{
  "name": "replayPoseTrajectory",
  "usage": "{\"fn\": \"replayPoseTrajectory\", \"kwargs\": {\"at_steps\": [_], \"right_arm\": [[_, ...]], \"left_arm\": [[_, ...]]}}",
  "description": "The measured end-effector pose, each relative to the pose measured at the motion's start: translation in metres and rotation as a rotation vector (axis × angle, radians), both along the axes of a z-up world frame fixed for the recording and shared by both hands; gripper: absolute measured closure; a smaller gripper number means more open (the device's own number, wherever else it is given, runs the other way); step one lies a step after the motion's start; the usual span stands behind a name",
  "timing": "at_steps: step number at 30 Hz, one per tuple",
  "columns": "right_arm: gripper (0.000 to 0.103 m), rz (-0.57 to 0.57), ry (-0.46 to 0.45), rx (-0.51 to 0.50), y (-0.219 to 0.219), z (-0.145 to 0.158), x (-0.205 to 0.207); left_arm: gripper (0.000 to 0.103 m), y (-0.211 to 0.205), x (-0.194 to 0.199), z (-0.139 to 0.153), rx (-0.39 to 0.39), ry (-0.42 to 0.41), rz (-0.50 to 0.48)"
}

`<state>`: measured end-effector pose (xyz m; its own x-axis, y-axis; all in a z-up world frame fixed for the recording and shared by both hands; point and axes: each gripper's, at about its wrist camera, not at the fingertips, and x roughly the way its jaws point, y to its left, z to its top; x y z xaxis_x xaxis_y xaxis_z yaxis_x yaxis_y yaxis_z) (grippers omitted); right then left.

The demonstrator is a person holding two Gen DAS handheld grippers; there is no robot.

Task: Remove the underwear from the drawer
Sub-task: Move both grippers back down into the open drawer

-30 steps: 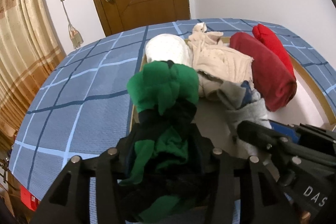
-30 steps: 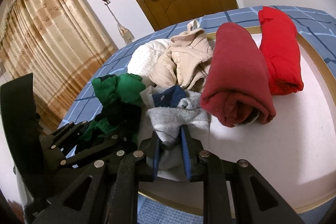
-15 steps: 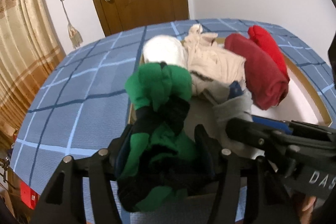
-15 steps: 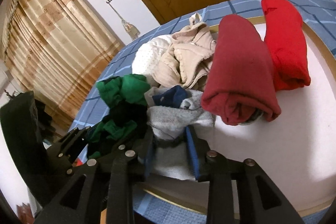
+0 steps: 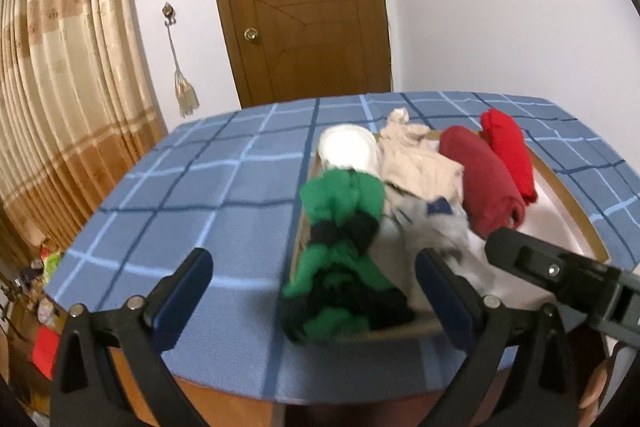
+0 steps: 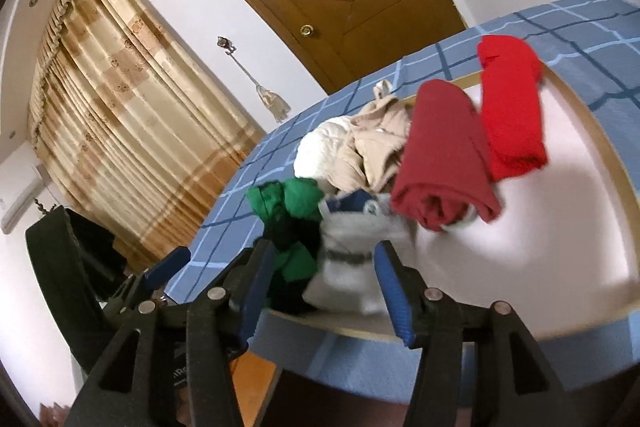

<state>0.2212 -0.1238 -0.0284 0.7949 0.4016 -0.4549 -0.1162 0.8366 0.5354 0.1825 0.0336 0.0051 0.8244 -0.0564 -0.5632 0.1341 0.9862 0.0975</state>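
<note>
green-and-black underwear (image 5: 340, 251) crumpled over drawer (image 5: 576, 211) front-left corner, grey underwear (image 6: 352, 259) bunched beside it

Left tongs (image 5: 314, 285) opening wide, green-and-black underwear (image 5: 340, 251) lying loose between them on drawer (image 5: 576, 207) edge, blue checked bed (image 5: 200, 195), wooden door (image 5: 300, 3)

Even indoor light, soft shadows; motion blur (worst on the clothes), fisheye-bent dark edges.

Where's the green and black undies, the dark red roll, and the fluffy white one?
green and black undies (image 5: 340, 247), left wrist view, on the bunched middle.
dark red roll (image 6: 444, 155), right wrist view, on its top face.
fluffy white one (image 5: 348, 151), left wrist view, on its rounded top.
</note>
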Motion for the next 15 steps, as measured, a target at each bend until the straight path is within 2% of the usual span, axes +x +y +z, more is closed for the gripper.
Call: {"fn": "replayPoseTrajectory", "kwargs": {"at_steps": [5,15], "right_arm": [[0.048,0.0,0.014,-0.017,-0.003,-0.005,-0.025],[0.048,-0.005,0.021,-0.044,-0.002,-0.02,-0.048]], "left_arm": [[0.0,-0.007,-0.024,-0.011,-0.009,0.022,-0.012],[0.0,-0.011,-0.054,-0.028,-0.016,0.043,0.0]]}}
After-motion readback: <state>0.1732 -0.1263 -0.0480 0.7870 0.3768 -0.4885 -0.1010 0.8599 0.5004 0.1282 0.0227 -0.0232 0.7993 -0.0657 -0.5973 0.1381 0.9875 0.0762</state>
